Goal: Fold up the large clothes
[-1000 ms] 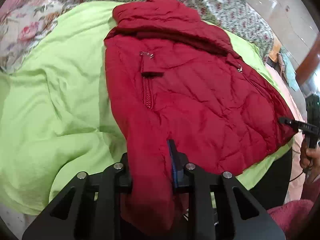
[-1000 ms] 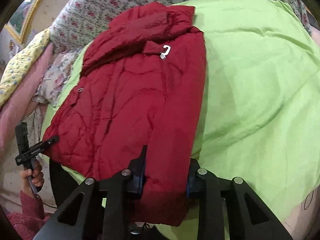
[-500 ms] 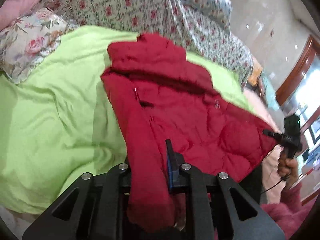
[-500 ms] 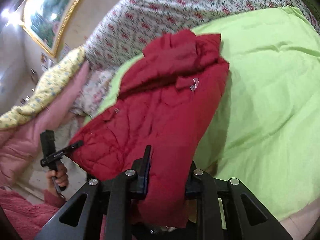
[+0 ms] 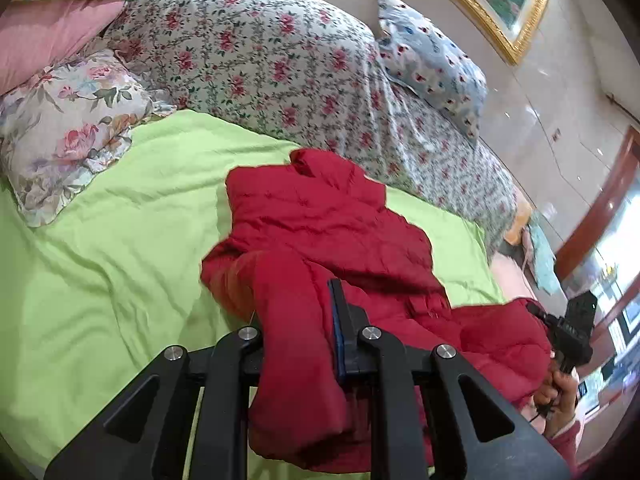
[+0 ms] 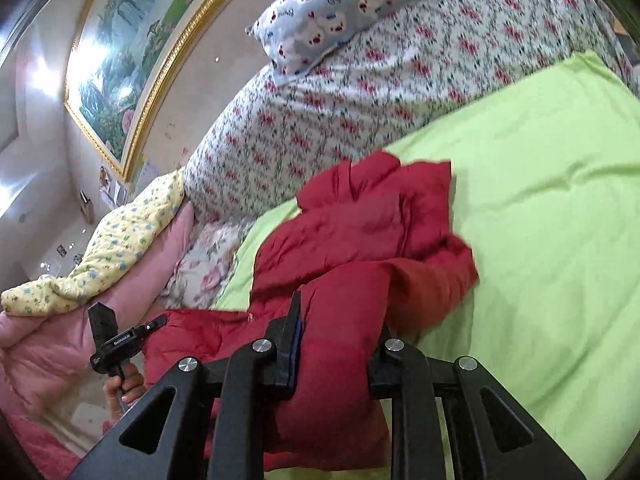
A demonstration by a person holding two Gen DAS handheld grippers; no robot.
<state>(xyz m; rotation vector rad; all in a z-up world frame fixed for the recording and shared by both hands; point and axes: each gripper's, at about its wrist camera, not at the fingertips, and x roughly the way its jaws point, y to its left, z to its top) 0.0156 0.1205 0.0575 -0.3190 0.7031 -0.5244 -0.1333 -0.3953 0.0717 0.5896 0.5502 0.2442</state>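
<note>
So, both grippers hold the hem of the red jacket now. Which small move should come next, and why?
Probably carry the hem forward toward the collar and lay it down. Left gripper and right gripper are both clamped on the red jacket, whose lower half hangs off the green sheet while the collar end lies on it.

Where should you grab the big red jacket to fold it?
By its bottom hem, one corner per gripper, coming from the near bed edge. The red jacket lies collar-away, hem nearest, and the left gripper and right gripper already pinch it there.
</note>
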